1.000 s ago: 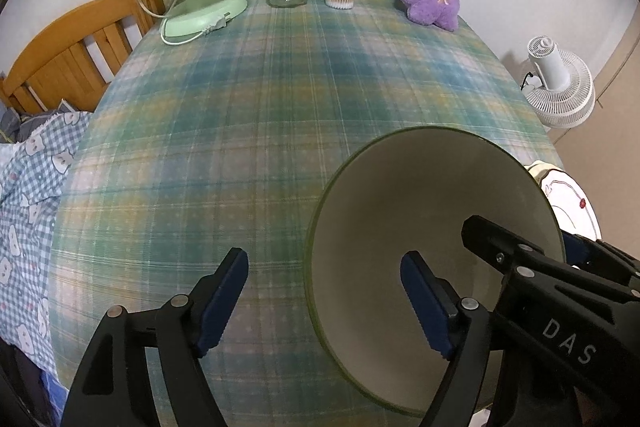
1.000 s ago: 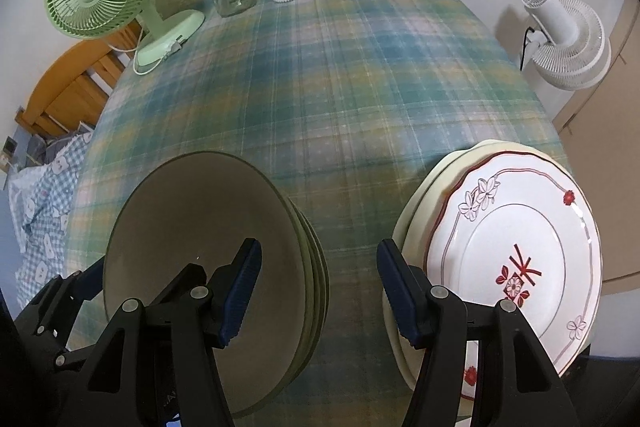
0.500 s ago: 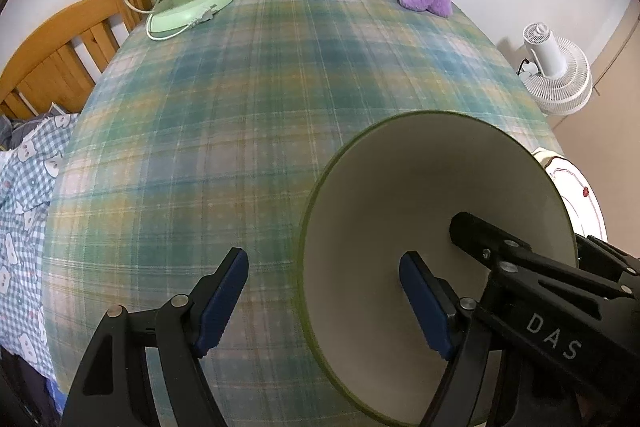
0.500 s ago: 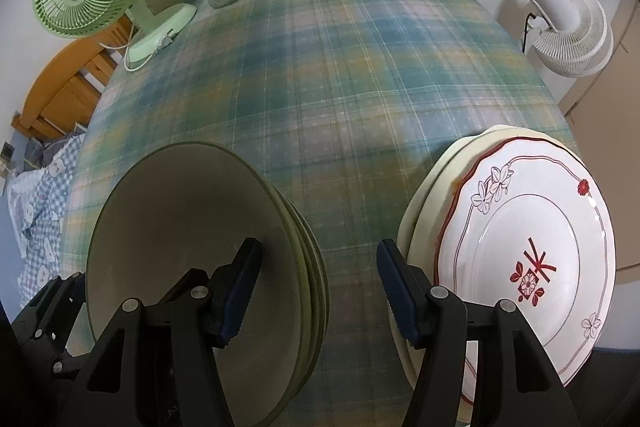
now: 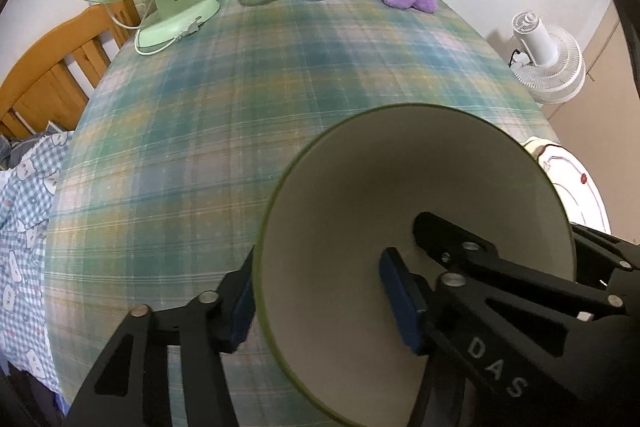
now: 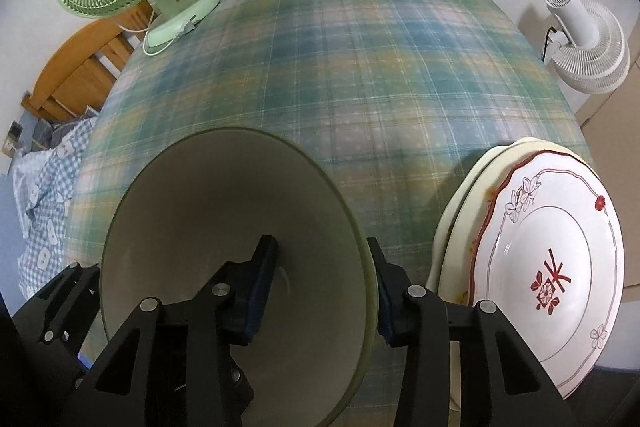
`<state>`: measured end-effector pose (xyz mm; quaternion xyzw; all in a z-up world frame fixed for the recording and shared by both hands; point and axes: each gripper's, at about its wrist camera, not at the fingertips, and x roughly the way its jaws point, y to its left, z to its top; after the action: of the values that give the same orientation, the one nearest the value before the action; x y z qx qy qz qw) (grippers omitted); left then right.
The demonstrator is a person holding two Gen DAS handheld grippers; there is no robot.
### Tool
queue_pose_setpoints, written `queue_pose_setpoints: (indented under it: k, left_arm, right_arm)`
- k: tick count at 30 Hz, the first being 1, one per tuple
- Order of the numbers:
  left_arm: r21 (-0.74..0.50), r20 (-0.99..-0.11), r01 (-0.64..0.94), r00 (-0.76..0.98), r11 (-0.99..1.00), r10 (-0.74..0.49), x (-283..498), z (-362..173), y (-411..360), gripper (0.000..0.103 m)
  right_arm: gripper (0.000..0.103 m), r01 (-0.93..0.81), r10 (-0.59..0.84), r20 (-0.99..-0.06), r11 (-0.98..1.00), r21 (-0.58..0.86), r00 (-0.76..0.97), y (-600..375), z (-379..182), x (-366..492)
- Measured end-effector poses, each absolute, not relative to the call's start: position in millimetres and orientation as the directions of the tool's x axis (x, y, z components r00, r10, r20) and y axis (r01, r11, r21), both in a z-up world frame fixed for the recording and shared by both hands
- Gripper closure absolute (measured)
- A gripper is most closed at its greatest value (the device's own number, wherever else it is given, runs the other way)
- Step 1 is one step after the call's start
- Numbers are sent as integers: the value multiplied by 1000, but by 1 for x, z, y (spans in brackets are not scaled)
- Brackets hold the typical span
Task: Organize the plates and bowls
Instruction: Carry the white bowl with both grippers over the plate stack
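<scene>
The left hand-held gripper has just been closing on the left rim of the green-edged plate, one pad outside and one inside, and it seems to pinch it. The right hand-held gripper has also just been closing, on the right rim of the same plate, and pinches it. The plate is near the front edge of the desk. Just to its right lies a stack of white plates with red flowers.
</scene>
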<state>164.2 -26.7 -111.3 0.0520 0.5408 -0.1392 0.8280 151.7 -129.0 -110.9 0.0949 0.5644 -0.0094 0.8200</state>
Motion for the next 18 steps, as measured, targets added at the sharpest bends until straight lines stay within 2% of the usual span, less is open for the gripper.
queue_pose_setpoints:
  k: [2,12,18]
  left_arm:
    - [-69,-909,294,376,953,-182,164,-110,-29,52]
    - [-80,-906,278,380,957,-186,162,-111,-29,53]
    - [-92,-907,260,377,961,-189,161,-108,-24,58]
  right_arm:
    - [57,123,92,-928,982,145,361,-129,-111,151]
    - [57,123,92,-929,982,145,358,-128,-110,152]
    - [57,124,102,-928,980,155,358,-129,-108,151]
